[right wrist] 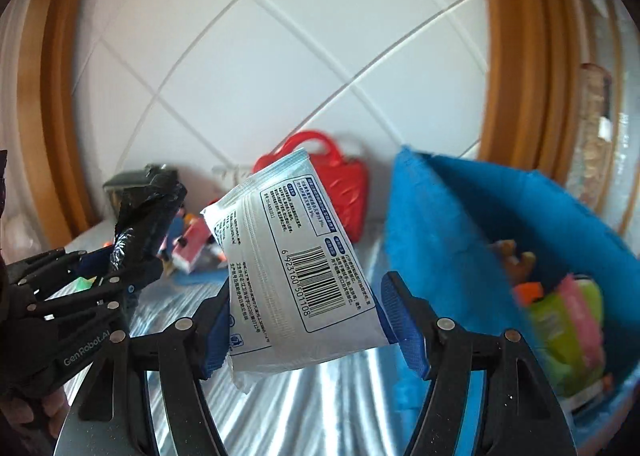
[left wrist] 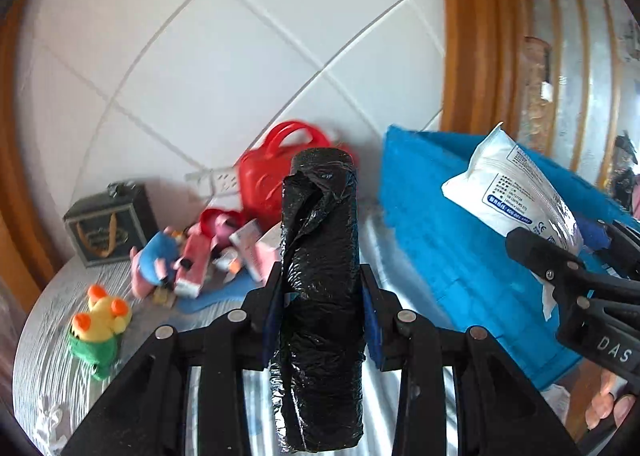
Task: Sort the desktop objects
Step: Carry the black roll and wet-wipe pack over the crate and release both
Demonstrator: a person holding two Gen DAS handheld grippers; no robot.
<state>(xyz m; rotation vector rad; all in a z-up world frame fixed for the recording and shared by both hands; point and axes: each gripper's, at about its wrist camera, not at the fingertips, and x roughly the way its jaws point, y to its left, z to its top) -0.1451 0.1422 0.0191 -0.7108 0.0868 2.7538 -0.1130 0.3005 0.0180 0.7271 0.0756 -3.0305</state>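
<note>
Bag roll clamped left claw, packet right claw

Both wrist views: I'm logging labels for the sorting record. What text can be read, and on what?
"6 923160 501108": under the barcode on the white packet.
"GenRobot.AI": left gripper.
"DAS": right gripper.
"CE": white packet.
Packet's small print: too small to read.
</note>
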